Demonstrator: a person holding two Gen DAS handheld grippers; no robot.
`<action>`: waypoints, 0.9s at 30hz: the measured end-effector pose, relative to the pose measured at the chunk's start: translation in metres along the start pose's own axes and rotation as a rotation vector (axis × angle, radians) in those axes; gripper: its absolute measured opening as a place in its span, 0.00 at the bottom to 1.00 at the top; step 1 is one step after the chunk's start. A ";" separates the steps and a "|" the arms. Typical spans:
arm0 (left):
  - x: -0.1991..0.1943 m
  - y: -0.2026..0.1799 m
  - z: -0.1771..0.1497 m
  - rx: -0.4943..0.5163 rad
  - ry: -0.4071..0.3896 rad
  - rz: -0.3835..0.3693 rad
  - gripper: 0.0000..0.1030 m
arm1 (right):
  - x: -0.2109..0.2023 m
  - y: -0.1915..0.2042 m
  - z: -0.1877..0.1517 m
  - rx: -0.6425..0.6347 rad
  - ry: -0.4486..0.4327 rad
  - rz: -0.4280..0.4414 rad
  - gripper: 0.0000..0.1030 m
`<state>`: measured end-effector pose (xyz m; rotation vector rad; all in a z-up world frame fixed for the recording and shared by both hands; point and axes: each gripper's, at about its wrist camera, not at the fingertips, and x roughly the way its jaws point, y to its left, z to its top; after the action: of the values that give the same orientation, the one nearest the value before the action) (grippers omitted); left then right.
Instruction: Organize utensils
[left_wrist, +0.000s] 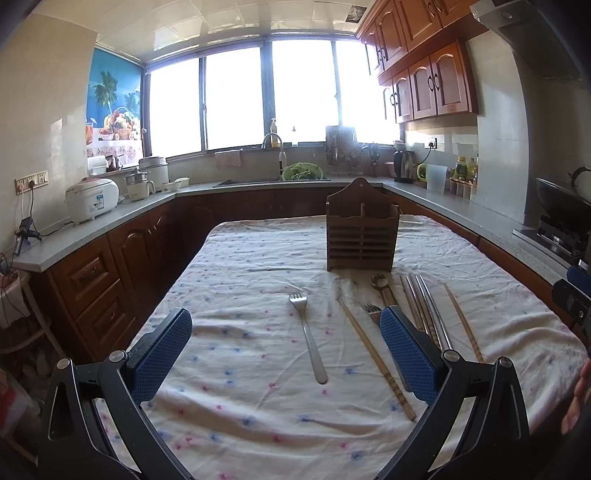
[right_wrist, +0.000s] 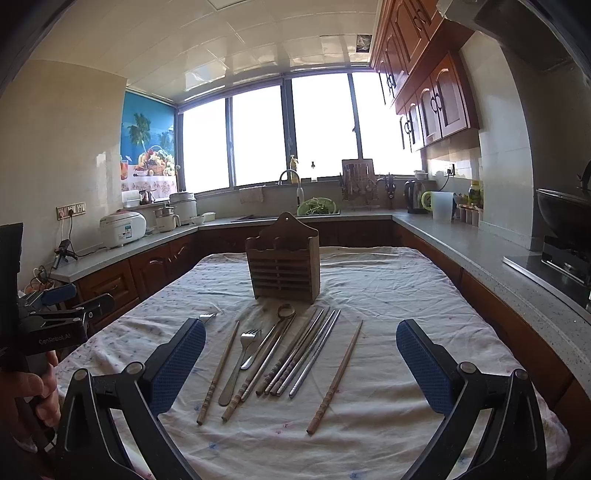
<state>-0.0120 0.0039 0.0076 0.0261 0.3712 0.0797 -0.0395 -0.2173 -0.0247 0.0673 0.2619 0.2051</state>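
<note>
A slatted wooden utensil holder (left_wrist: 362, 236) (right_wrist: 284, 269) stands upright at the far middle of the floral tablecloth (left_wrist: 240, 266). In front of it lie a lone steel fork (left_wrist: 308, 339) (right_wrist: 207, 316), a second fork (right_wrist: 245, 350), a spoon (right_wrist: 284, 314), several metal chopsticks (right_wrist: 314, 354) (left_wrist: 428, 310) and wooden chopsticks (left_wrist: 376, 354) (right_wrist: 336, 376). My left gripper (left_wrist: 284, 314) hovers open over the lone fork, holding nothing. My right gripper (right_wrist: 301, 326) is open above the utensil row with nothing between its blue pads (right_wrist: 424, 365).
Grey counters (left_wrist: 110, 218) with wooden cabinets ring the table. A rice cooker (left_wrist: 92, 199) sits at the left, a sink with a green colander (left_wrist: 303, 171) lies at the back, and a kettle (left_wrist: 402, 166) and a wok on the stove (left_wrist: 561, 203) are at the right. A hand (right_wrist: 40, 391) holds the left gripper's handle.
</note>
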 end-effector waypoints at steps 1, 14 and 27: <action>0.000 0.000 0.000 -0.001 0.000 -0.001 1.00 | 0.000 0.001 0.000 0.001 0.000 0.003 1.00; -0.006 0.002 0.004 -0.021 -0.018 -0.006 1.00 | 0.005 0.015 0.001 -0.035 0.020 0.019 1.00; -0.005 0.008 0.002 -0.040 -0.017 -0.009 1.00 | 0.008 0.023 0.004 -0.058 0.026 0.025 1.00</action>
<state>-0.0168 0.0112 0.0119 -0.0142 0.3530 0.0781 -0.0357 -0.1930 -0.0203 0.0101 0.2806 0.2382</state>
